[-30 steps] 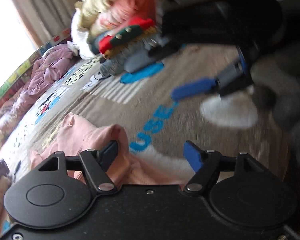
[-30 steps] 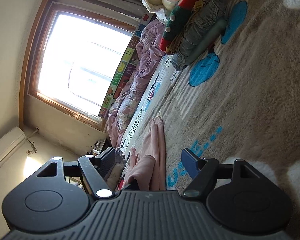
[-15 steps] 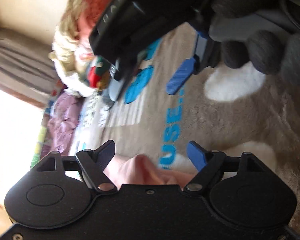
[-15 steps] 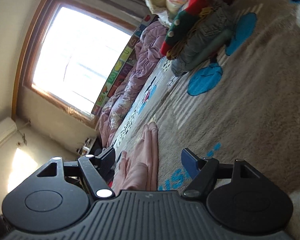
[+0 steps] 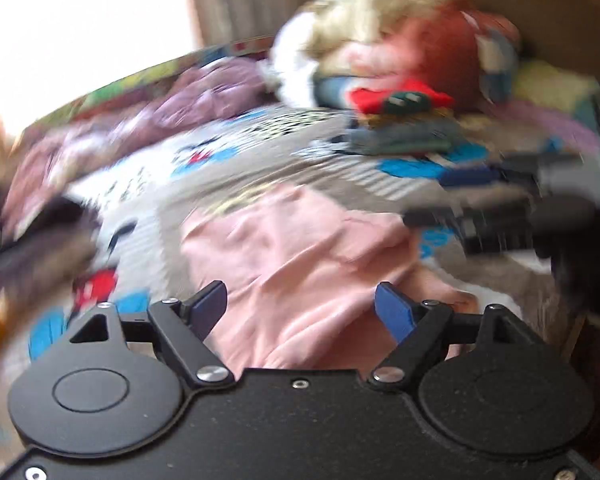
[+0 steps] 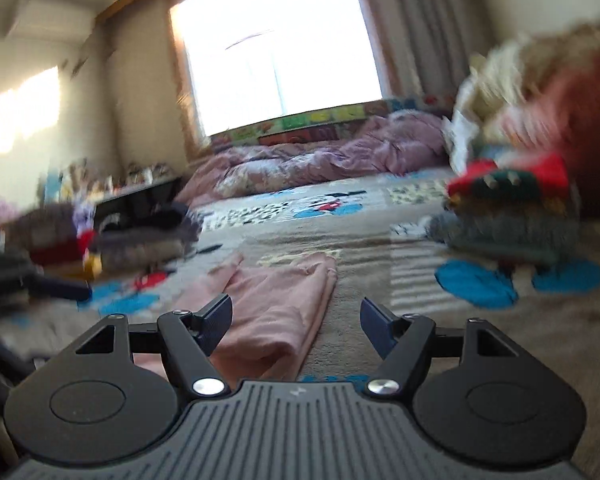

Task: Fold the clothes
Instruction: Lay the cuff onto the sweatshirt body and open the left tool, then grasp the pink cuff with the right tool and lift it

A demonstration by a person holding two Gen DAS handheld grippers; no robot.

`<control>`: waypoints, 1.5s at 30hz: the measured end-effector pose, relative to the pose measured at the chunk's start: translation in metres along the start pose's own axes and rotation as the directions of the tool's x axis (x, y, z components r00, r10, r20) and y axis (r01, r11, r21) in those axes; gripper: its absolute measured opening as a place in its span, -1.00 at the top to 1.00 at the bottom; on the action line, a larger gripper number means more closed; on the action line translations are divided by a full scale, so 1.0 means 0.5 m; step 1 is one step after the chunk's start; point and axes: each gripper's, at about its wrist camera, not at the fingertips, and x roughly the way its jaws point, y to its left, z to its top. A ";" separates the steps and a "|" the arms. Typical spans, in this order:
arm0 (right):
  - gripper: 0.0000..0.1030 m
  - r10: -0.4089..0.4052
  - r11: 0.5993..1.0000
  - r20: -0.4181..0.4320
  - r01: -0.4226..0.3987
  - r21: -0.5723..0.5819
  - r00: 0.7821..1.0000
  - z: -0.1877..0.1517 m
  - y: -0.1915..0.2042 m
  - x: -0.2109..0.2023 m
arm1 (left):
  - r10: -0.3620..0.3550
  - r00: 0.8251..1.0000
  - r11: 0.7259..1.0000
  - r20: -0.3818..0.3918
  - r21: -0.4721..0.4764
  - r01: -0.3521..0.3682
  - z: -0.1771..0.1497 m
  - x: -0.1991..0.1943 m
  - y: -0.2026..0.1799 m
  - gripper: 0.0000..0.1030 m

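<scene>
A pink garment (image 5: 300, 248) lies folded lengthwise on the patterned rug (image 5: 148, 168). In the left wrist view it lies just beyond my left gripper (image 5: 300, 304), whose jaws stand wide apart with nothing pressed between them. My right gripper (image 6: 296, 316) is open above the near end of the pink garment (image 6: 284, 300); its jaws are closing a little and grip nothing. The right gripper (image 5: 500, 196) shows as a dark blur at the right of the left wrist view. Both views are blurred by motion.
A stack of folded clothes (image 6: 508, 208) stands at the right on the rug (image 6: 480, 352), also as the stack (image 5: 400, 120) at the far right. A purple quilt (image 6: 320, 156) lies under the window. A dark heap of clothes (image 6: 140, 236) sits at the left.
Both cameras have rolled to level and lifted. More of the pink garment now shows ahead of the left gripper, and the right gripper has moved off to the right of its view.
</scene>
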 end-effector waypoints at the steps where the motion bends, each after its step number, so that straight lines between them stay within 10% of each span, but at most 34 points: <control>1: -0.30 -0.007 0.994 -0.015 0.005 -0.108 1.000 -0.003 0.036 0.008 | -0.004 1.000 0.997 -0.006 -0.072 0.004 -0.011 -0.002 0.026 -0.58; 7: -0.17 -0.131 0.911 -0.089 0.084 -0.403 0.987 -0.029 0.120 0.060 | -0.041 0.999 0.908 0.012 -0.417 0.043 -0.050 -0.017 0.159 -0.58; 12: -0.04 -0.171 0.859 -0.110 0.094 -0.503 0.979 -0.042 0.143 0.088 | -0.035 0.999 0.858 0.016 -0.513 0.038 -0.072 -0.022 0.229 -0.58; 15: 0.41 -0.189 0.870 -0.124 0.107 -0.482 0.974 -0.037 0.132 0.104 | -0.062 0.998 0.837 0.027 -0.542 0.067 -0.077 -0.016 0.249 -0.58; 21: 0.70 -0.074 0.991 -0.111 0.086 0.105 0.991 0.001 -0.017 0.093 | -0.096 0.995 0.880 0.001 -0.467 0.085 -0.074 0.009 0.229 -0.47; 26: 0.74 0.046 0.813 -0.011 -0.031 0.582 0.999 -0.039 -0.138 0.077 | -0.105 0.994 0.921 -0.017 -0.378 0.090 -0.072 0.022 0.204 0.02; 32: 0.74 0.139 0.654 -0.027 -0.072 0.753 0.990 -0.089 -0.175 0.100 | -0.130 0.991 0.966 -0.019 -0.227 0.122 -0.066 0.028 0.154 0.37; 40: 0.74 0.154 0.659 -0.031 -0.079 0.748 0.988 -0.096 -0.174 0.098 | -0.119 0.974 0.992 -0.193 0.016 0.125 -0.095 0.067 0.078 0.41; 45: 0.74 0.172 0.670 -0.018 -0.103 0.735 0.985 -0.093 -0.170 0.088 | -0.114 0.985 0.985 -0.128 -0.142 0.095 -0.088 0.042 0.146 0.41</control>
